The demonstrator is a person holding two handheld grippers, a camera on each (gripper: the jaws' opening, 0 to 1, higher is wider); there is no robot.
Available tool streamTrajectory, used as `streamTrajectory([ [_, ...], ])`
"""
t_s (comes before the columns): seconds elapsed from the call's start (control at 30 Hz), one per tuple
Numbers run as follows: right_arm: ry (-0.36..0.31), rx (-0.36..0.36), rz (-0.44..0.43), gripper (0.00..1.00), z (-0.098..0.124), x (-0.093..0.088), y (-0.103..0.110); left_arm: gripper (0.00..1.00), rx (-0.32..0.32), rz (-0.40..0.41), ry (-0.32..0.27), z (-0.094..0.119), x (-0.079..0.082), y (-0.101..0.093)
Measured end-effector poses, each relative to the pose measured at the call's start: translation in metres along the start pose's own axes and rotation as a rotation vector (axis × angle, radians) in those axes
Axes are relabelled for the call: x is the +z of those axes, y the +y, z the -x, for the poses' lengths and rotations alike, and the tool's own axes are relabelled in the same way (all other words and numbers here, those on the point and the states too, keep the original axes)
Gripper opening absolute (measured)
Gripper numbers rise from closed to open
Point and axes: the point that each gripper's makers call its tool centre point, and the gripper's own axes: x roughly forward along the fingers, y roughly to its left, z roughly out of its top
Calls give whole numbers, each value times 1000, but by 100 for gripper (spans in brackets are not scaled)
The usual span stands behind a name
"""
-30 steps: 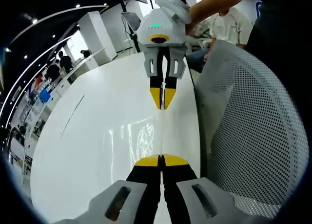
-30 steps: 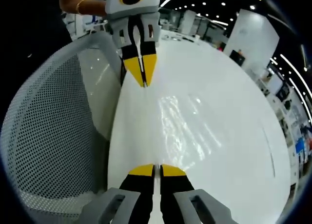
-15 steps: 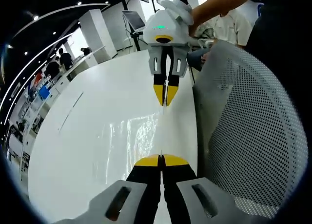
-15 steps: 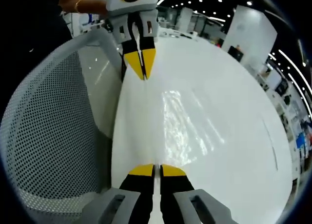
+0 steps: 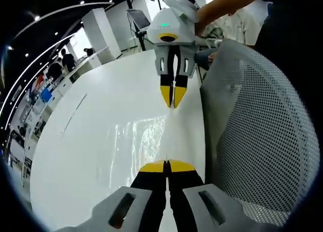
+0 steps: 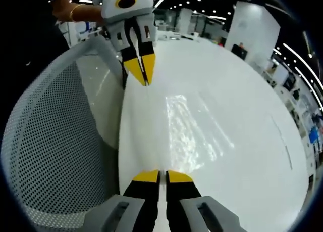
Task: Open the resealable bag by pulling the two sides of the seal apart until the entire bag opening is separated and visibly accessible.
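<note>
A clear resealable bag [image 5: 147,137] hangs stretched above the white table [image 5: 96,116], its shiny crinkled film catching the light. My left gripper [image 5: 167,164] is shut on the near end of the bag's top edge. Facing it, my right gripper [image 5: 172,104] pinches the far end, jaws closed. In the right gripper view the same bag [image 6: 194,133] runs from my right gripper [image 6: 162,174] at the bottom up to my left gripper [image 6: 143,82]. The top edge shows as one thin taut line between the two grippers.
A grey mesh chair back [image 5: 257,136] stands close beside the table edge, also seen as the mesh chair back [image 6: 50,146]. A person's arm [image 5: 227,2] holds the far gripper. Several people and desks [image 5: 55,70] sit far behind the table [image 6: 247,95].
The two grippers have drawn slightly farther apart along the bag's top edge. The bag's crinkled film has shifted a little; both grippers stay shut.
</note>
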Motion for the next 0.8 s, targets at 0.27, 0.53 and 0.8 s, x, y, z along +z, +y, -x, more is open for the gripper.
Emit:
streamTrajectory([
  [0.27, -23, 14, -55, 2, 0, 11, 3, 0, -10, -43, 21, -2, -3, -4],
  [0.53, -83, 13, -56, 5, 5, 37, 2, 0, -12, -62, 27, -3, -3, -6],
  [0.8, -77, 15, -42, 4, -2, 41, 2, 0, -4, -61, 27, -1, -4, -5],
])
